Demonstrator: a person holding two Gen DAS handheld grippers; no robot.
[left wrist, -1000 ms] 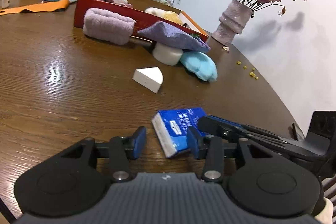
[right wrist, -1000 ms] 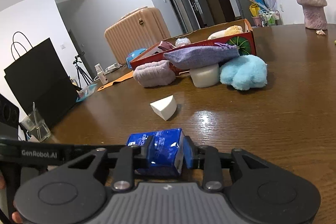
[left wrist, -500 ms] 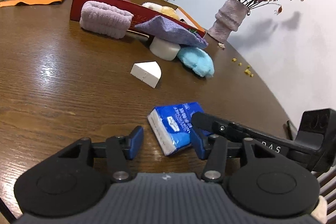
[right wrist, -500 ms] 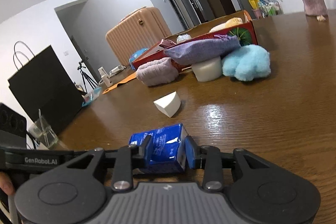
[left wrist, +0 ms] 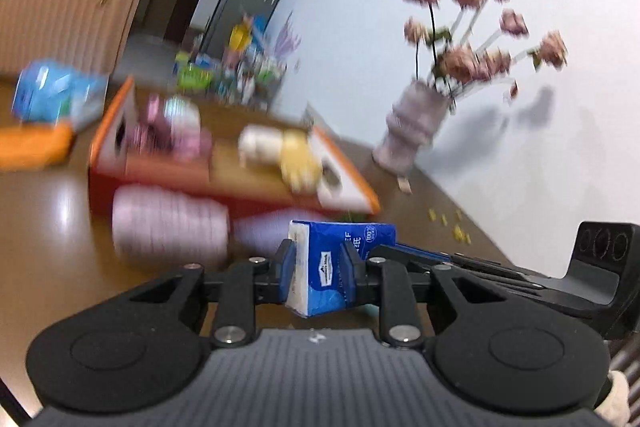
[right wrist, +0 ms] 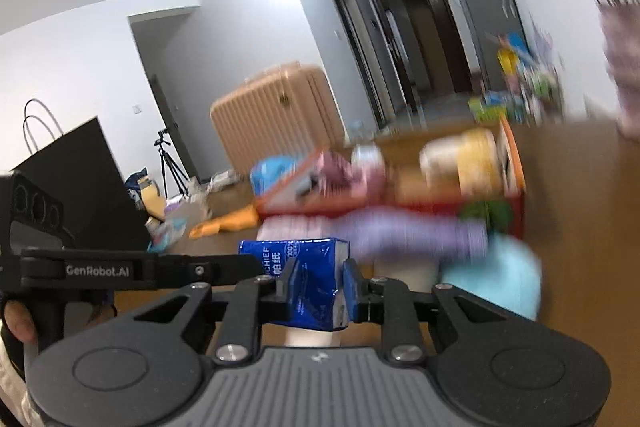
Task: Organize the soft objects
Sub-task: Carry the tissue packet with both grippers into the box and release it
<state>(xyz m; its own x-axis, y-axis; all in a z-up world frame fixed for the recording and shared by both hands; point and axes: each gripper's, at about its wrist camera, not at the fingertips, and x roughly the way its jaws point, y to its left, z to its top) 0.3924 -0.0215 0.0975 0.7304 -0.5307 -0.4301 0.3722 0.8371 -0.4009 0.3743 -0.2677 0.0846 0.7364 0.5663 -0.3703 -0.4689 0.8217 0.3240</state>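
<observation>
A blue tissue pack (left wrist: 360, 235) hangs above the table, held from two sides. My left gripper (left wrist: 318, 267) pinches its white end and my right gripper (right wrist: 316, 283) its blue body (right wrist: 296, 251); both sets of jaws are closing on it, pads pressing. The right gripper's fingers (left wrist: 460, 263) reach in from the right in the left wrist view. Ahead stands the open red box (left wrist: 160, 183) with a white and yellow plush (left wrist: 280, 151) inside. A lilac rolled towel (left wrist: 168, 223), a purple cloth (right wrist: 412, 231) and a light blue plush (right wrist: 496, 275) lie against the box front.
A vase of dried flowers (left wrist: 416, 127) stands at the back right of the brown table (left wrist: 52, 267). A blue wipes pack (left wrist: 52, 95) and an orange cloth (left wrist: 32, 147) lie at the far left. A suitcase (right wrist: 276, 115) and a black paper bag (right wrist: 80, 179) stand beyond the table.
The left jaws, open around the pack before, have closed on it. Both grippers have risen with the pack off the table and moved toward the red box; the view is blurred.
</observation>
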